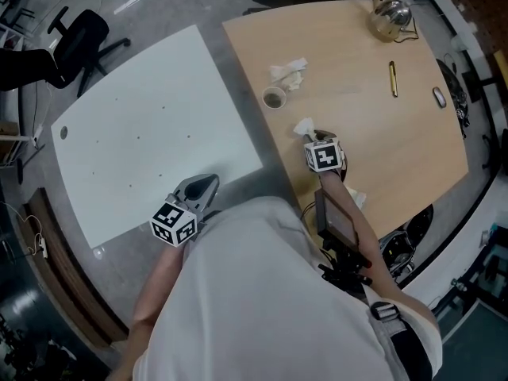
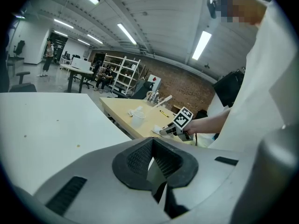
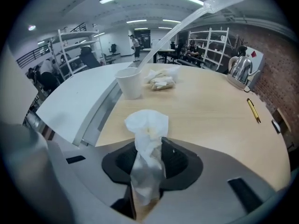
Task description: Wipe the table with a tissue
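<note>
Right tongs [image 3: 148,154]: clamped on a crumpled white tissue [image 3: 147,125], angled down at the wooden bench [image 1: 361,141], near its left edge; contact with the bench unclear.
Left tongs [image 2: 152,161]: closed, empty, by the white bench [image 1: 143,133].
Paper cup [image 1: 274,98]: upright beyond the tissue.

The left bench [image 1: 151,133] stands beside the right bench [image 1: 373,133], a narrow gap between them. On the right bench, a paper cup [image 1: 274,98] sits near the left edge, with crumpled tissues [image 1: 288,72] just behind it. A kettle [image 1: 390,14] stands at the far corner, and a pen [image 1: 393,78] lies nearer. The tissue [image 1: 304,128], between the jaws of the right gripper [image 1: 309,136], is in front of the cup.
</note>
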`<state>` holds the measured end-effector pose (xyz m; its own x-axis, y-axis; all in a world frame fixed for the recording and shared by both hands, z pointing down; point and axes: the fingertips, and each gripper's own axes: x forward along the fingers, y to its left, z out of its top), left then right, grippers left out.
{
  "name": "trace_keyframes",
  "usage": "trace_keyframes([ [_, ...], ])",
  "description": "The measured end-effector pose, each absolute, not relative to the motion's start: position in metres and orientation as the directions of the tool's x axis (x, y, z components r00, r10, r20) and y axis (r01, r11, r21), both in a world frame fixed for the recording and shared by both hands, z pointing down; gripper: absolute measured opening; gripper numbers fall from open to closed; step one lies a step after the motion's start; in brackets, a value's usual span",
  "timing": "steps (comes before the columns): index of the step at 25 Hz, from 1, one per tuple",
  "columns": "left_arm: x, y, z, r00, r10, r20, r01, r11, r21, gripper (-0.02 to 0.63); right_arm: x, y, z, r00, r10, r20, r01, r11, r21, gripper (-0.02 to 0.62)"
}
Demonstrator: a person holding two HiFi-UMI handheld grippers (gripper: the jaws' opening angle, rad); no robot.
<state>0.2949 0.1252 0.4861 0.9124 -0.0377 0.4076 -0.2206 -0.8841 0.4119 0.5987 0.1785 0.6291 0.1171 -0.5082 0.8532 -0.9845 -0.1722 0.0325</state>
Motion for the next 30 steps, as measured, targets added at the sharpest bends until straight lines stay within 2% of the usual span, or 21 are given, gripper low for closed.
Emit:
trace_keyframes([
  [8,0.292,0.125,0.484,0.912,-0.044,0.408,-0.224,-0.886,0.405,0.006,0.589,0.171,0.612,0.082,-0.555,0.828,-0.992,-0.123,0.016,0.094],
  [15,0.275,0.116,0.475,0.914,-0.119,0.388,-0.278,-0.879,0.387,0.006,0.532,0.135,0.586,-0.045,-0.59,0.806,-0.994,0.11,0.025,0.084],
  [24,0.223,0.119,0.469,0.886,-0.256,0.386,-0.406,-0.832,0.379,0.006,0.443,0.098,0.567,-0.209,-0.55,0.808,-0.923,0.383,0.022,0.083],
  [30,0.189,0.123,0.474,0.858,-0.339,0.385,-0.485,-0.781,0.393,0.006,0.403,0.074,0.556,-0.268,-0.522,0.81,-0.859,0.511,0.044,0.083],
])
